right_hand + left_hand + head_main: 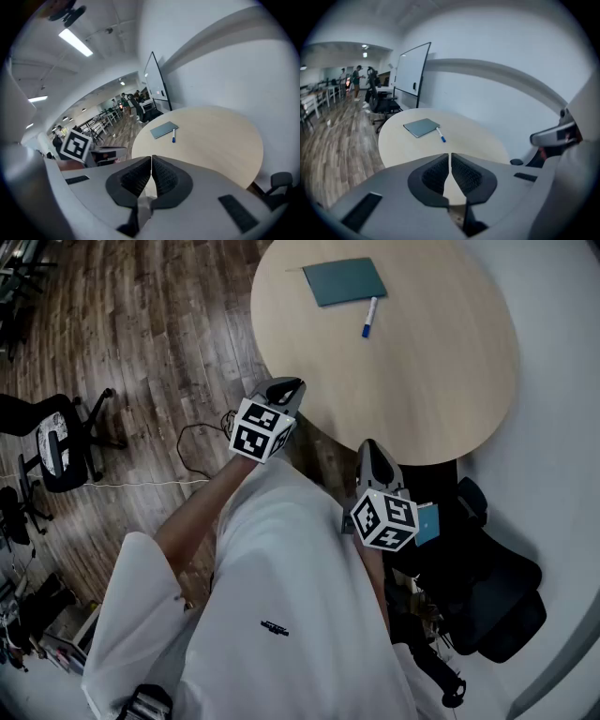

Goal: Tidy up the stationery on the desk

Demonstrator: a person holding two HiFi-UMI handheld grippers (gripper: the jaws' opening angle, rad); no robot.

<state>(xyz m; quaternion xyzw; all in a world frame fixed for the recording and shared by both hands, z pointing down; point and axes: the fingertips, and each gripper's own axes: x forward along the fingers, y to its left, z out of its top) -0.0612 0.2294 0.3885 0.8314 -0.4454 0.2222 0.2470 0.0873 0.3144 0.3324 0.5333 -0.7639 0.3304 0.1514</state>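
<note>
A teal notebook (344, 281) lies flat on the far part of the round wooden table (441, 371). Just right of it lies a white marker with a blue cap (369, 318). The same notebook (421, 127) and marker (441, 136) show far ahead in the left gripper view, and the notebook (164, 130) and marker (173, 135) in the right gripper view. My left gripper (287, 387) hangs at the table's near-left edge, shut and empty. My right gripper (372, 452) sits just off the near edge, also shut with nothing in it. Both are well short of the stationery.
Black office chairs stand on the wood floor at the left (52, 442) and beside the table at the lower right (497, 587). A cable (192, 451) trails over the floor. A whiteboard (411, 70) and people stand far back in the room.
</note>
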